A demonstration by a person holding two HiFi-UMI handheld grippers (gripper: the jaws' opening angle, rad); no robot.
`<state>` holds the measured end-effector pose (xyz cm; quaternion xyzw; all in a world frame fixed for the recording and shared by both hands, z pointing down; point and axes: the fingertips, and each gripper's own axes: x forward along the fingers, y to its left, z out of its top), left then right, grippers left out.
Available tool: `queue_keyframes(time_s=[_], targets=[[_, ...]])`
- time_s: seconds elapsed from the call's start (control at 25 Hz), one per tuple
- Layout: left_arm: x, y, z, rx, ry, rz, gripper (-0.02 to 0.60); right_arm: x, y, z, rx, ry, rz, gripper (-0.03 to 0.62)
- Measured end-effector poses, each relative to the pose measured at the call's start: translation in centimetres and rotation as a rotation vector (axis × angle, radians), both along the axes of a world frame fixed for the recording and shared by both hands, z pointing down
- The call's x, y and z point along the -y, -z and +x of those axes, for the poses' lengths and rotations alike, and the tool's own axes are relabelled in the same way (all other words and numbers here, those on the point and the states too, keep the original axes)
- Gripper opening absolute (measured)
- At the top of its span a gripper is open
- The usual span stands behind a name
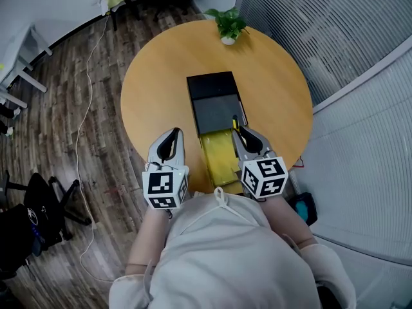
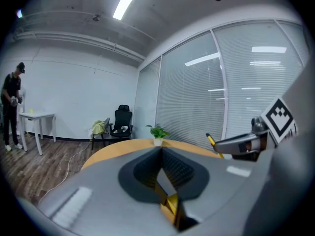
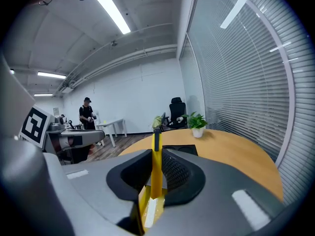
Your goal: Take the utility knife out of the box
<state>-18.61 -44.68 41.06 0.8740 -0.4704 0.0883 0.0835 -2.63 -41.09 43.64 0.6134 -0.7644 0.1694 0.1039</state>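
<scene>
An open black box [image 1: 214,98] lies in the middle of the round wooden table [image 1: 154,76], its yellow inside [image 1: 219,152] toward me. My right gripper [image 1: 239,131] hovers over the box's right edge, shut on a yellow utility knife [image 1: 235,121]. In the right gripper view the knife [image 3: 156,173] stands upright between the pads, its dark tip poking past the right gripper [image 3: 156,154]. The left gripper [image 1: 173,134] is left of the box, shut and holding nothing. From the left gripper [image 2: 161,151], the knife tip [image 2: 212,141] shows at the right.
A small potted plant [image 1: 228,26] stands at the table's far edge. A glass wall with blinds [image 1: 335,37] runs along the right. A cable [image 1: 82,114] trails on the wooden floor at left. Far back, a person [image 3: 87,115] stands by a white desk, near an office chair [image 3: 176,113].
</scene>
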Motion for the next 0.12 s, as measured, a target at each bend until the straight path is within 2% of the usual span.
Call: queue_keyframes(time_s=[0.12], targets=[[-0.03,-0.26,0.31,0.004,0.001,-0.001,0.006,0.04,-0.20,0.16,-0.013,0.007,0.002,0.063]])
